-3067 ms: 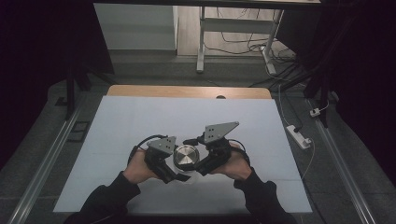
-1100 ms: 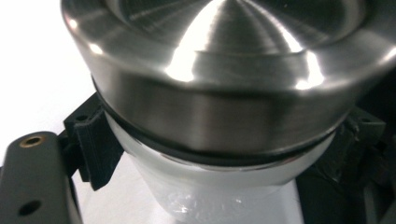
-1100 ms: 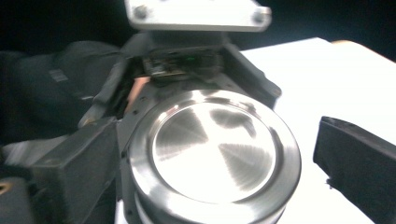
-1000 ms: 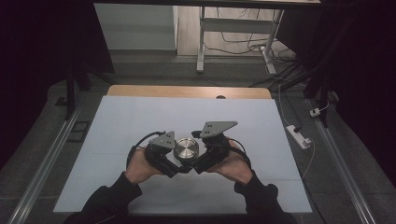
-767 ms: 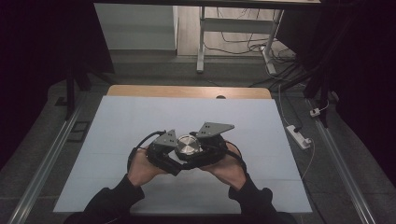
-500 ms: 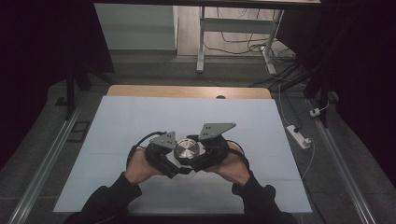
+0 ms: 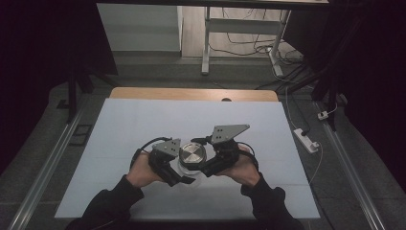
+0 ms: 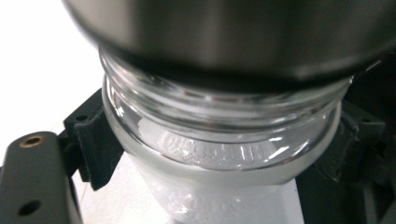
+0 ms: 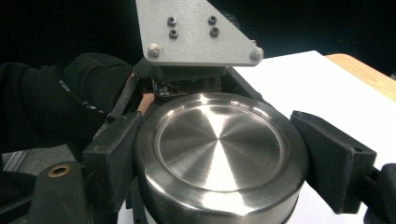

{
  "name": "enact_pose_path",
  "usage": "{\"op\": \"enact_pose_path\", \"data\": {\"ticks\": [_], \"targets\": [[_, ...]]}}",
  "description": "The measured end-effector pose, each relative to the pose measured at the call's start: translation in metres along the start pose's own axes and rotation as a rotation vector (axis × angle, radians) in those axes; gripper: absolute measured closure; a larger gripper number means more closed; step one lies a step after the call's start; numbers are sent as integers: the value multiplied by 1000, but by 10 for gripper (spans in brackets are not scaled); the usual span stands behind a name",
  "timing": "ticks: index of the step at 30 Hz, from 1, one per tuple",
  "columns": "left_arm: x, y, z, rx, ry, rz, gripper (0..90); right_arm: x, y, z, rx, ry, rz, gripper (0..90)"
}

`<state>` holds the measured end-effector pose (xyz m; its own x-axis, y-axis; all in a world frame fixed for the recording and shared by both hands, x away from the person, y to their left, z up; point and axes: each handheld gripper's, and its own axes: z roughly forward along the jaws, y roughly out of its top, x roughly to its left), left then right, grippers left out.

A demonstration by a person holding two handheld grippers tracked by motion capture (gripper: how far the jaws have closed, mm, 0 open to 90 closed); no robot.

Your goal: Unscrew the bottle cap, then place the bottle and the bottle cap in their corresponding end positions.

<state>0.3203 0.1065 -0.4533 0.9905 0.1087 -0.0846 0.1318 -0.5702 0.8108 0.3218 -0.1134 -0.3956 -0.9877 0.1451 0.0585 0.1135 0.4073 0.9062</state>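
A clear glass jar (image 8: 219,154) with a round brushed-steel lid (image 9: 219,140) sits near the front middle of the white-topped desk (image 7: 143,124), between the person's two hands. The left gripper (image 7: 179,165) has its black jaws pressed against the jar's glass body on both sides, just under the lid's rim. The right gripper (image 7: 203,160) has its jaws clamped on opposite sides of the steel lid, its grey three-cornered plate raised above it. A wooden edge strip (image 7: 191,93) runs along the desk's far side, and a white power strip (image 7: 306,139) lies on the floor to the right
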Motion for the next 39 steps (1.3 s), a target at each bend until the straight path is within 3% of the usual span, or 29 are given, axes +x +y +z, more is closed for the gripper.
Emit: {"op": "enact_pose_path", "data": {"ticks": [18,39], "targets": [[16,-11,-7,-31,175,-135,155,2,3,-8,-43,-98,7,197],[36,-5,-6,-64,275,-165,155,19,-7,-11,-53,-125,22,196]]}}
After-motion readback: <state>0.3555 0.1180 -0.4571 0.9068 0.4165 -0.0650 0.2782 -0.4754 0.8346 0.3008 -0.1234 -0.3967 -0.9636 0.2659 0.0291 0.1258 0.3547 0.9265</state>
